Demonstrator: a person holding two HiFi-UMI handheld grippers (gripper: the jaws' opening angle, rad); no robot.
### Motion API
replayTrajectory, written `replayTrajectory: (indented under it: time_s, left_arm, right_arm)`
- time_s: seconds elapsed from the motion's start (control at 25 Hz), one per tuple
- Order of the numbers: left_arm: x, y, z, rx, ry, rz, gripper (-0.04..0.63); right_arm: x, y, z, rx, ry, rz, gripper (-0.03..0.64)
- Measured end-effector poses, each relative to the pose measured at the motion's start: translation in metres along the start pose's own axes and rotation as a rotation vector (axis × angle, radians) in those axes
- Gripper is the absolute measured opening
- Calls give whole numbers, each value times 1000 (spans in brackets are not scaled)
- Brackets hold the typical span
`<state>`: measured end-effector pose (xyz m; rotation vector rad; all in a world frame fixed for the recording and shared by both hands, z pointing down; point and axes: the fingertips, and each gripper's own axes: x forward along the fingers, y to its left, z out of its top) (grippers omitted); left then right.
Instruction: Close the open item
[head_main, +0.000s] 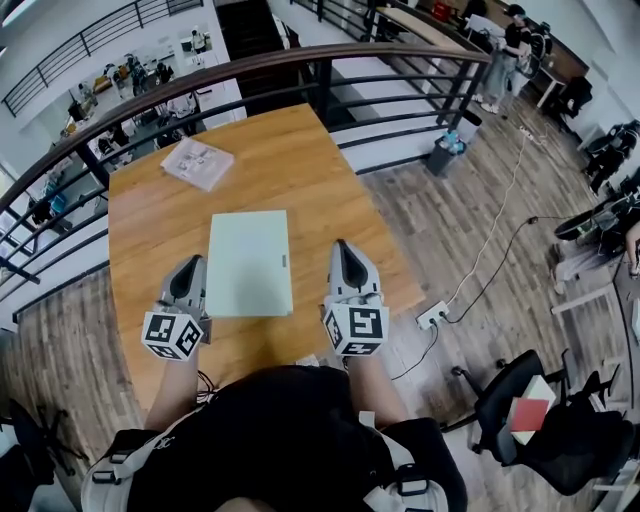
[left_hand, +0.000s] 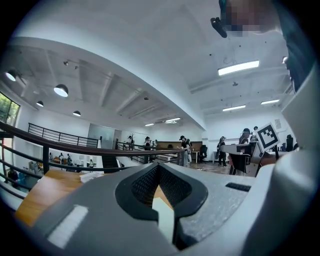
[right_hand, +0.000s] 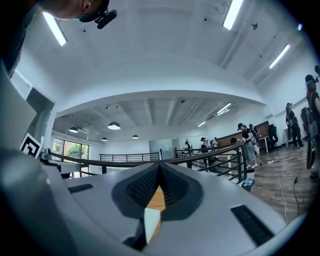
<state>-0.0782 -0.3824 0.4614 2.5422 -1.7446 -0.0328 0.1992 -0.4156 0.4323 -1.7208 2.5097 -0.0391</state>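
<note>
Left gripper (head_main: 190, 266): jaws pressed together with nothing between them. It lies low over the table, just beside the left edge of the task item, tips pointing far.
Right gripper (head_main: 343, 247): jaws pressed together, also empty. It lies just beside the right edge of the task item, tips pointing far.
Marker cubes: one black-and-white square-marker cube sits at the near end of each gripper, left (head_main: 172, 335) and right (head_main: 356, 328).
Gripper posture, judged: the pair flanks the item symmetrically without pinching it. This suits a rest or let-go position more than a push on a lid.
Task item: flat pale-green rectangular laptop (head_main: 248, 262), lying between the two grippers near the middle of the table. Its lid is down flat on the base and no screen or keyboard shows.
Contact: no view shows whether either gripper touches the laptop's edges.
Task progress, judged: closing appears complete, since no open gap is visible along the lid.
Support: light-brown wooden table (head_main: 290, 150). The laptop lies square to its near edge, within easy reach of both hands.
Other item: white printed booklet (head_main: 197, 163) at the far left of the table, well apart from the laptop and from both grippers.
Surround: dark metal railing (head_main: 250, 65) curves beyond the table's far edge.
</note>
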Motion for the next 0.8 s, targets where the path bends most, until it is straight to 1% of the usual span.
replayTrajectory:
  time_s: [0.48,0.8]
  left_arm:
    - [11,-10,-4,-2,21,-43,2]
    - [12,-13,-6,-4,30,-51,2]
  right_arm:
    - [-2,-2,-5,-4,25,-1,5]
    - [-2,0,-9,-7,41,9,5]
